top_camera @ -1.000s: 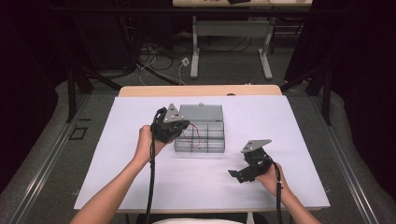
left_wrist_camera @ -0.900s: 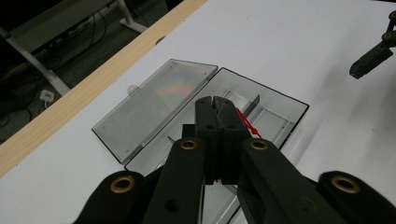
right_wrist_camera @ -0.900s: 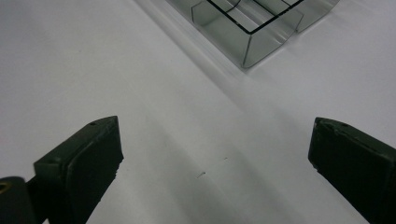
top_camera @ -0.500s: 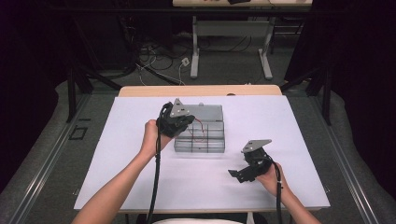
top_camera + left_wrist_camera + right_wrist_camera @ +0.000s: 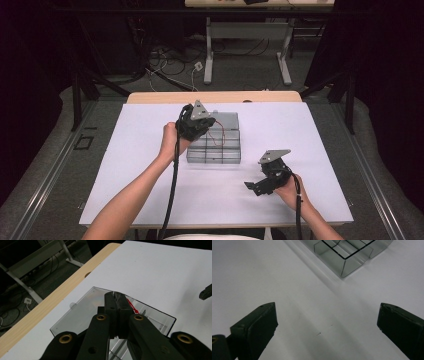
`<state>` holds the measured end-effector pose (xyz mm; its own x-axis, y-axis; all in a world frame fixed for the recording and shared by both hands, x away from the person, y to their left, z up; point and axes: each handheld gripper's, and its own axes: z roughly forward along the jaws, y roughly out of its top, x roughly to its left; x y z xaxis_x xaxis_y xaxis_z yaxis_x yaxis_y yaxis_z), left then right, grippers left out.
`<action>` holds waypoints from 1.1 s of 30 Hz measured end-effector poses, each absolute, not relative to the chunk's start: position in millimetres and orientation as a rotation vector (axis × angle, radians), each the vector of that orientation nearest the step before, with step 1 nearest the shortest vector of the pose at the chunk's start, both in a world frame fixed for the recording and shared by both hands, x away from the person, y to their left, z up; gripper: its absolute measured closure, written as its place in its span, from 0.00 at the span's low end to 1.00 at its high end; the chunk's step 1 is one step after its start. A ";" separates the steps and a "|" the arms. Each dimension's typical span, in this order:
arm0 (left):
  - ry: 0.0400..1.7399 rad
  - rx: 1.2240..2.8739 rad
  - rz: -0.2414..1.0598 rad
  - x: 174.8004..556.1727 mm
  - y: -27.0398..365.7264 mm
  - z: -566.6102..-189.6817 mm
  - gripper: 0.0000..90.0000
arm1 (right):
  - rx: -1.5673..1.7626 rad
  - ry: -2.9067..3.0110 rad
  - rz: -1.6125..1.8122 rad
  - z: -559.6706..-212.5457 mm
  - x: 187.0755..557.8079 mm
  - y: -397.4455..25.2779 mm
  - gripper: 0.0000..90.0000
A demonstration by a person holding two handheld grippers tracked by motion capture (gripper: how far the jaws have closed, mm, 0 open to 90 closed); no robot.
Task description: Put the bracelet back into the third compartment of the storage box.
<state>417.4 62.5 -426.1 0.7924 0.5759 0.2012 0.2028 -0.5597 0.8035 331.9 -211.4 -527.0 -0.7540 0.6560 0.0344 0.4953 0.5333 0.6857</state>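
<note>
The left gripper (image 5: 117, 302) has its jaws clenched together over the clear plastic organizer box (image 5: 220, 145). Its hinged lid (image 5: 82, 315) lies just beyond and below the jaw tips, and a red wire (image 5: 131, 305) sits right beside them. Can't tell if they're pinching anything. The right gripper (image 5: 327, 322) is spread wide, with the box's corner ahead of it. I'd move slowly and keep the closed tips low near the lid edge so the box doesn't skid.

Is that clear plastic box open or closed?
Open: the clear box has its lid swung back toward the table's far edge, leaving the compartments uncovered.
</note>
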 end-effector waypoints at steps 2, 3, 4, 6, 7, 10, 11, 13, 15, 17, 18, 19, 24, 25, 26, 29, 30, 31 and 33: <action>0.569 2.149 0.576 418.5 59.6 -428.1 1.00 | 0.972 2.552 1.024 -527.2 332.4 -212.0 0.03; 0.569 2.149 0.576 418.5 59.6 -428.1 1.00 | 0.972 2.552 1.024 -527.3 332.5 -212.0 0.03; 0.572 2.145 0.571 419.9 56.5 -430.6 1.00 | 0.971 2.553 1.025 -527.4 332.6 -211.8 0.03; 0.576 2.143 0.575 421.6 53.3 -432.8 1.00 | 0.972 2.549 1.033 -527.3 331.9 -211.1 0.03; 0.569 2.148 0.580 423.0 52.3 -433.1 1.00 | 0.970 2.549 1.030 -527.1 331.7 -210.9 0.03; 0.584 2.138 0.582 425.5 48.9 -434.7 1.00 | 0.968 2.548 1.031 -526.8 331.3 -211.0 0.03; 0.584 2.138 0.582 425.5 48.9 -434.7 1.00 | 0.968 2.548 1.031 -526.8 331.3 -211.0 0.03; 0.584 2.138 0.592 429.2 46.9 -436.1 1.00 | 0.967 2.552 1.030 -526.9 331.6 -211.4 0.03; 0.593 2.139 0.585 430.3 46.1 -437.1 1.00 | 0.971 2.551 1.030 -526.9 331.5 -211.4 0.03; 0.603 2.141 0.584 434.0 44.7 -439.6 1.00 | 0.966 2.552 1.028 -526.8 331.4 -211.4 0.03; 0.608 2.139 0.587 434.9 44.3 -440.8 1.00 | 0.963 2.552 1.030 -526.9 331.6 -211.4 0.03; 0.609 2.140 0.589 436.3 44.2 -441.7 1.00 | 0.963 2.552 1.029 -526.8 331.6 -211.5 0.03; 0.628 2.142 0.589 440.3 43.5 -445.7 1.00 | 0.966 2.552 1.029 -526.7 331.0 -211.1 0.03; 0.632 2.141 0.589 440.9 43.0 -446.6 1.00 | 0.966 2.553 1.029 -526.9 331.1 -210.9 0.03; 0.635 2.140 0.591 441.3 42.4 -447.3 1.00 | 0.965 2.554 1.027 -527.1 331.3 -210.7 0.03; 0.640 2.138 0.585 442.3 41.2 -448.9 1.00 | 0.972 2.553 1.029 -527.3 331.3 -210.3 0.03; 0.636 2.145 0.587 443.3 39.8 -450.2 1.00 | 0.974 2.552 1.028 -527.3 331.2 -210.3 0.03; 0.636 2.145 0.587 443.3 39.8 -450.2 1.00 | 0.973 2.553 1.029 -527.4 331.3 -210.3 0.03; 0.643 2.140 0.585 443.8 37.5 -452.2 1.00 | 0.973 2.553 1.029 -527.3 331.2 -210.2 0.03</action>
